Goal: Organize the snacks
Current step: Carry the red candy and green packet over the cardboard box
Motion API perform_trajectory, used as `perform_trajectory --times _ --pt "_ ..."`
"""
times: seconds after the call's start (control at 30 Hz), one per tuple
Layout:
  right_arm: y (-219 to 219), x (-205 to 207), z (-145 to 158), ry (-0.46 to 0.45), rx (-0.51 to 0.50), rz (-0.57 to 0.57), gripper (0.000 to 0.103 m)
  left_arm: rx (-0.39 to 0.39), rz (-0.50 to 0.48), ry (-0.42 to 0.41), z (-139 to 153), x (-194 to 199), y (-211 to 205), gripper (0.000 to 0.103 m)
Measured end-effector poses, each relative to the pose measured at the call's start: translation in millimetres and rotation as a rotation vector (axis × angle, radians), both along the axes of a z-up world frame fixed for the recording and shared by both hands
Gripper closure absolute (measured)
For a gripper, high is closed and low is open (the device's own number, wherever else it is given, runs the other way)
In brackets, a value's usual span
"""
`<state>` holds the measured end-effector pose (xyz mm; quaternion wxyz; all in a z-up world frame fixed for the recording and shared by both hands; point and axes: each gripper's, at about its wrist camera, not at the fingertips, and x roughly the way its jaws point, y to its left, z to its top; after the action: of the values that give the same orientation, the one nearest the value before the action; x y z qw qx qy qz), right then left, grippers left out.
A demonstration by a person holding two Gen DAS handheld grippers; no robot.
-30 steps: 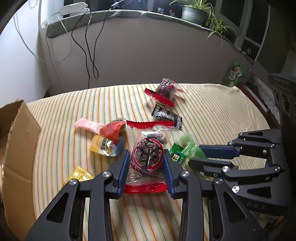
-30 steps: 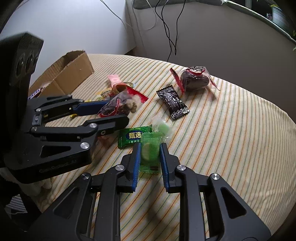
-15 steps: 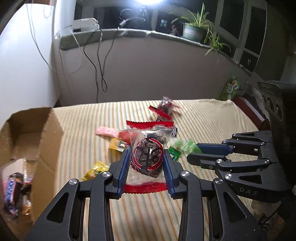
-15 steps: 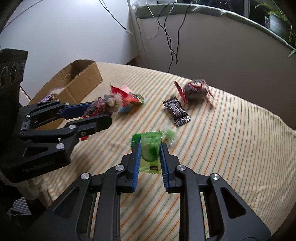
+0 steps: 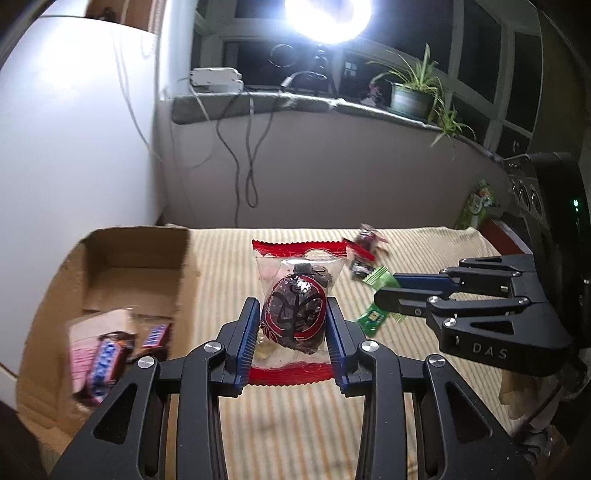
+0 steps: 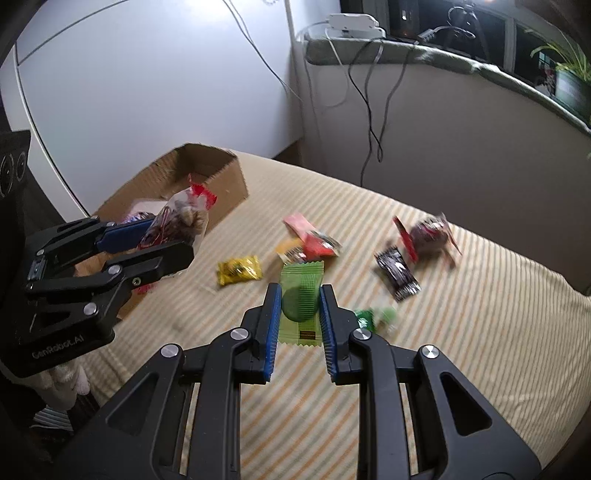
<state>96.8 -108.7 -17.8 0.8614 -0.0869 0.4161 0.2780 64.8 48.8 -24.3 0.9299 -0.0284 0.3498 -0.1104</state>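
Note:
My left gripper is shut on a clear snack packet with red edges and holds it in the air beside the open cardboard box. It also shows in the right wrist view with the packet near the box. My right gripper is shut on a green snack packet, lifted above the striped cloth; it shows in the left wrist view too. Loose snacks lie on the cloth: a yellow one, a red and orange pile, a black one, a dark red one, a small green one.
The box holds candy bars and a pink pack. The striped cloth covers the table. A grey wall with hanging cables and a sill with potted plants stand behind. A bright lamp glares.
Both grippers have lifted with their packets off the cloth. The left one has moved left toward the box, whose inside has come into view.

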Motion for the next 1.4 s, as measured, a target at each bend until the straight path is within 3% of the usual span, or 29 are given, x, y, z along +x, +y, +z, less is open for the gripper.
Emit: perform_trajectory --times 0.5,0.87,1.4 --pt "89.6 13.1 14.3 -0.016 0.025 0.127 0.082 0.017 0.142 -0.033 10.1 -21.3 71.0 0.069" --pt "157.8 21.3 8.1 -0.013 0.006 0.208 0.082 0.011 0.214 -0.024 4.8 -28.7 108.9 0.069" --pt "186.6 35.6 -11.5 0.007 -0.026 0.242 0.081 0.008 0.261 -0.010 -3.6 -32.9 132.7 0.068"
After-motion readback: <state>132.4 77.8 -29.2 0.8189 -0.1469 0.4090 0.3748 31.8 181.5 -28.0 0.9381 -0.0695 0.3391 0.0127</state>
